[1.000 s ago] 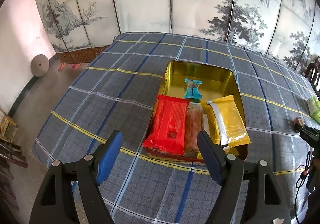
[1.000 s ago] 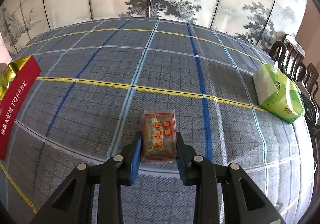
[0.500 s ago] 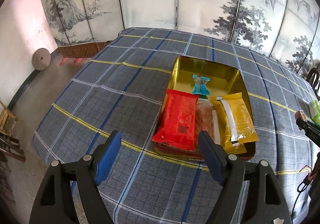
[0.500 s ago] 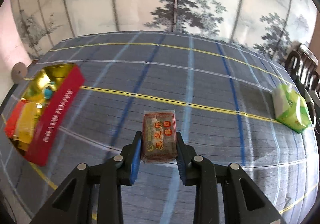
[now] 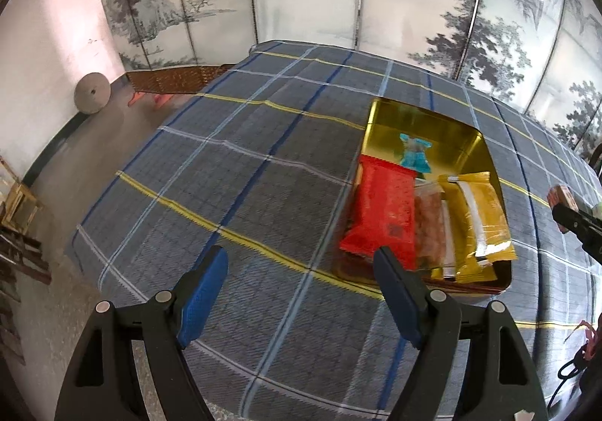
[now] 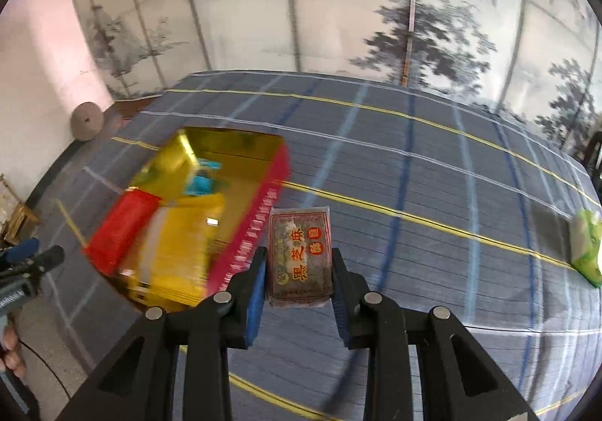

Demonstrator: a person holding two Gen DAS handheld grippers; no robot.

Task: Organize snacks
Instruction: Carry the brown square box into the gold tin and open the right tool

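A dark snack packet [image 6: 301, 257] is clamped between the right gripper [image 6: 297, 276] fingers, its lower edge hidden; the tin [image 6: 259, 218] left of them is blurred; the left gripper [image 5: 301, 293] fingers are held apart

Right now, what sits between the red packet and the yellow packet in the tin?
In the left wrist view, a clear packet of reddish-brown snack lies between the red packet and the yellow packet in the tin.
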